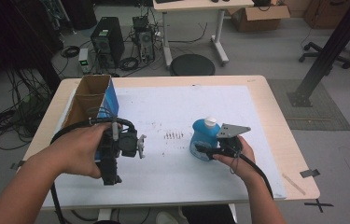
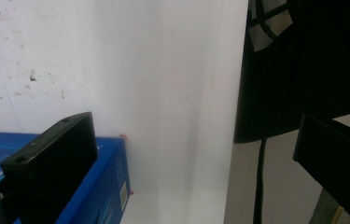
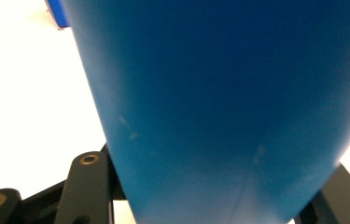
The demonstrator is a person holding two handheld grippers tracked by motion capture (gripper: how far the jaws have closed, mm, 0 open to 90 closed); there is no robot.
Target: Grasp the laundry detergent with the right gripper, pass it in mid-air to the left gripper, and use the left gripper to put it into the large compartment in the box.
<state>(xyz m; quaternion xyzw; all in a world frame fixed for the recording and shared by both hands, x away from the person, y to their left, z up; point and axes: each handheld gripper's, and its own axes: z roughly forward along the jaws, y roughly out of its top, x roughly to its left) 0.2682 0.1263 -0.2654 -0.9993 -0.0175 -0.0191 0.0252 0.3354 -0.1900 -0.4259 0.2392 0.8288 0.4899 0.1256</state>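
Right gripper [image 1: 208,150]: clamped on the blue plastic bottle [image 1: 203,138] with white cap.
Left gripper [image 1: 110,178]: jaws spread, beside the blue cardboard box [image 2: 102,186].

Blue bottle [image 3: 219,107] clamped between the right gripper [image 3: 214,205]'s black jaws

The bottle's smooth blue body rose from the bottom edge and widened toward the top, taking up most of the frame and blurred by closeness. A faint seam ran up its lower part. The two black jaws stood at the bottom corners, one on each side of it, pressed against its flanks; brass-ringed holes showed on the left one. Behind lay a bright white table sheet [image 3: 23,93], with a blue box corner [image 3: 58,14] at the top left.
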